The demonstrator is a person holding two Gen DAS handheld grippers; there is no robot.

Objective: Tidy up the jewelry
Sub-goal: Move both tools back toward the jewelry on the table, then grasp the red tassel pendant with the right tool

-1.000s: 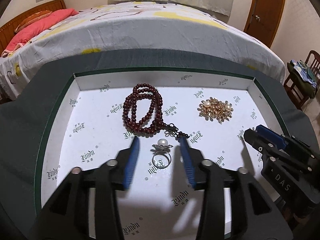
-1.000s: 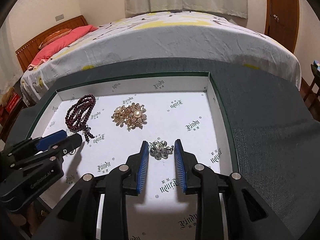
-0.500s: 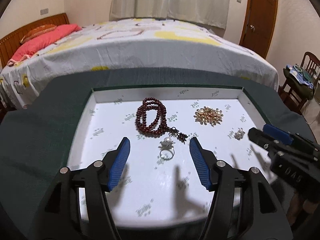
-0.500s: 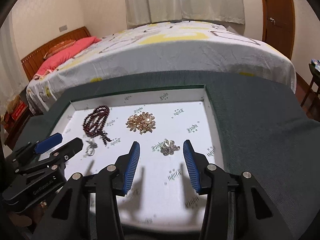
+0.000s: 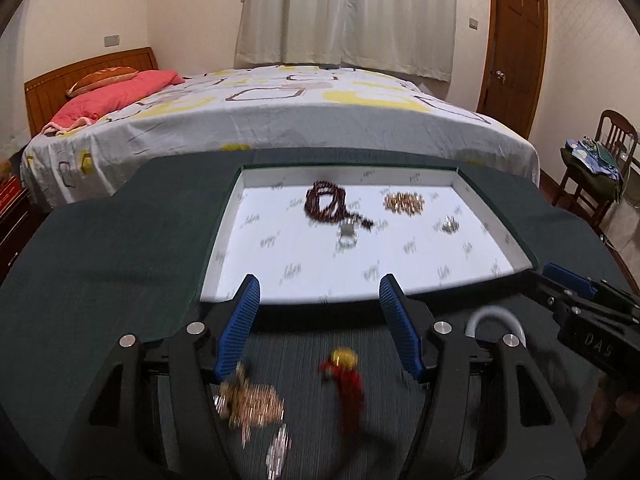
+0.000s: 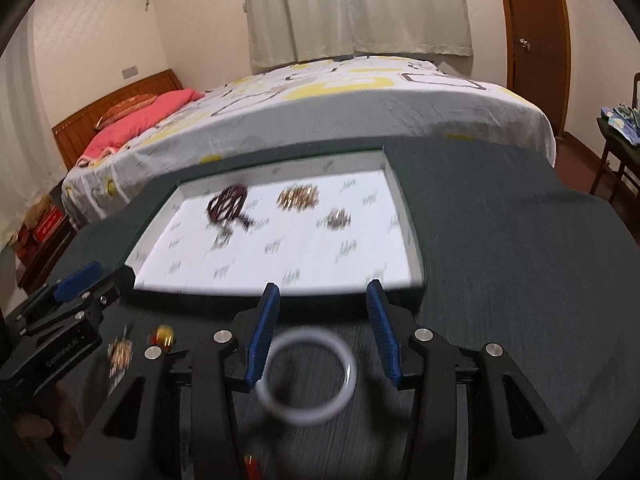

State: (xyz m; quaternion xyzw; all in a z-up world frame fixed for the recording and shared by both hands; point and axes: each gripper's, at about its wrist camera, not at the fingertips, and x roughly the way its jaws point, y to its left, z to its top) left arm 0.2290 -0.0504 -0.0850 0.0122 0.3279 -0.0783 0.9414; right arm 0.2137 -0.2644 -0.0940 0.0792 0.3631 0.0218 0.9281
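A bedroom with a bed [image 5: 280, 120] under a patterned sheet, pale curtains and a wooden door lies behind a table [image 5: 100, 264] covered in dark green cloth. On the table sits a shallow white-lined tray [image 5: 256, 236] holding four pieces: a dark red bead string [image 5: 324, 202], a ring [image 5: 347, 236] just in front of it, a gold brooch [image 5: 404, 202] and a small silver brooch [image 5: 450, 225]. A second ago the left tool [image 5: 318, 320] stood around the ring and the right tool [image 6: 322, 322] around the silver brooch; both have since pulled back out of the tray and now hang over the near cloth, with their jaws apart and nothing between them. So both pieces look delivered, and the next picks are probably the loose pieces on the cloth outside the tray: a white bangle [image 6: 306, 376] below the right tool, and a gold cluster [image 5: 250, 402], a red tassel charm [image 5: 346, 376] and a small silver piece [image 5: 278, 446] below the left tool. Motion blur smears the small printed marks on the tray lining beyond reading. The right tool's body shows "DAS" in the left view; the left tool's body carries white lettering too blurred to read surely
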